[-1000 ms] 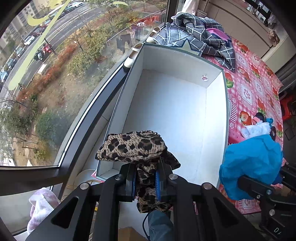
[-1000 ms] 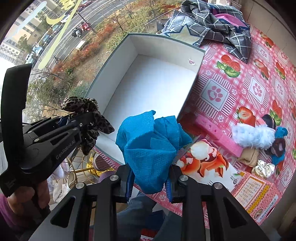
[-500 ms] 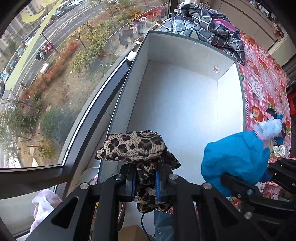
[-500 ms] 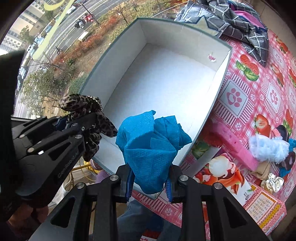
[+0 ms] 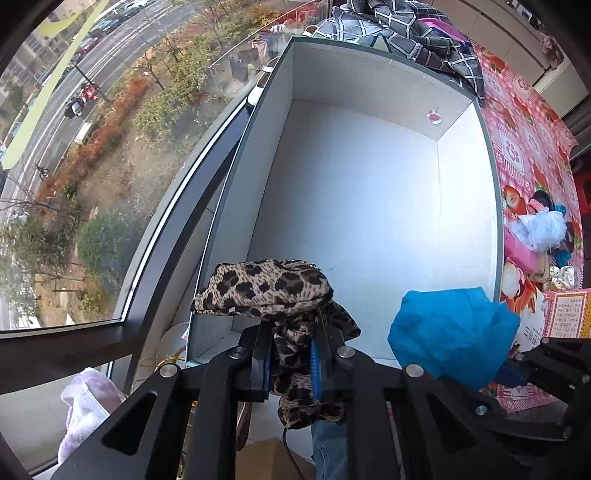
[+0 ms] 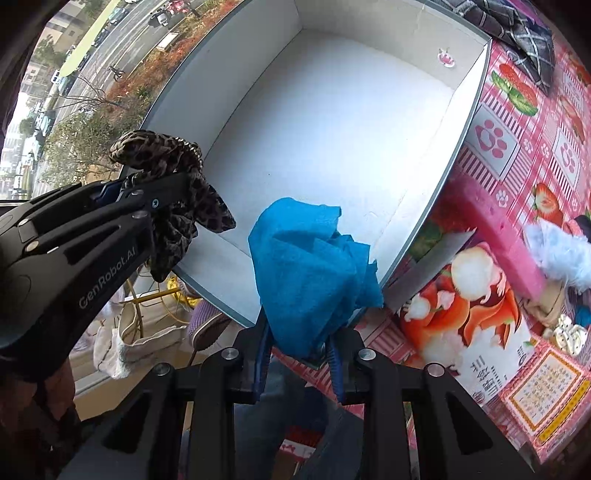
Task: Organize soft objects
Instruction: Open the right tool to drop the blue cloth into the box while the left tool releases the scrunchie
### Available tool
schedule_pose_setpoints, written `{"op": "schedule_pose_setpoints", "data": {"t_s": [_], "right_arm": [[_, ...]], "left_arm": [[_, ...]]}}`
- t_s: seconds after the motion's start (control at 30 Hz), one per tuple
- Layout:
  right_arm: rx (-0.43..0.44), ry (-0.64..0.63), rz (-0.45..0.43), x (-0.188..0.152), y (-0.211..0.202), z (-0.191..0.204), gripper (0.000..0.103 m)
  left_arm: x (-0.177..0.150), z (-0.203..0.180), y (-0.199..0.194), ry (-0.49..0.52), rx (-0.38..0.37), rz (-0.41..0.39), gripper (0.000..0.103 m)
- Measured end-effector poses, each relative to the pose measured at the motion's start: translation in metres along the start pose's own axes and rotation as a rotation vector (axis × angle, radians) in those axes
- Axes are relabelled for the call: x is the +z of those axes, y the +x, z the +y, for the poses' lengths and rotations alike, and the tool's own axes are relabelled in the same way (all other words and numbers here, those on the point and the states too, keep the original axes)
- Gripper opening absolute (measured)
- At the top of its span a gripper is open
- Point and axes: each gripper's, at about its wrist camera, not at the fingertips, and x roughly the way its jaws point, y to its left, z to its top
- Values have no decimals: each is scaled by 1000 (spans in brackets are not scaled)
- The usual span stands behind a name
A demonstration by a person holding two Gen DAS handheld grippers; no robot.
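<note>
My left gripper (image 5: 291,363) is shut on a leopard-print cloth (image 5: 264,286), which hangs over the near left corner of a big white box (image 5: 354,192). My right gripper (image 6: 297,363) is shut on a crumpled blue cloth (image 6: 306,266), held above the box's near edge. In the right wrist view the left gripper (image 6: 147,195) and its leopard-print cloth (image 6: 166,158) show at the left, and the white box (image 6: 332,122) lies open beneath both. In the left wrist view the blue cloth (image 5: 452,334) sits at the lower right. Nothing lies on the box floor.
A pink patterned tablecloth (image 6: 532,122) lies right of the box, with a pink block (image 6: 506,251), a white fluffy item (image 6: 561,254), small soft pieces (image 5: 550,236) and a printed carton (image 6: 469,306). A plaid blanket (image 5: 406,29) is bunched behind the box. A window (image 5: 110,129) runs along the left.
Both grippers have sunk toward the box, which now looks larger. The blue cloth has moved left, from over the tablecloth to above the box's near edge. Both grips are unchanged.
</note>
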Motion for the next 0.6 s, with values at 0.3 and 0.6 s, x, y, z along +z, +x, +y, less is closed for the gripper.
{"op": "schedule_pose_setpoints", "data": {"t_s": [0.3,0.6], "right_arm": [[36,23,12,-9,-8,-4,29],[29,31,-61,-1,-32,-12,29]], "left_arm": [[-5,-5,-2,9,-7,7,17],[-5,-8,-9,20,-11,-9,17]]}}
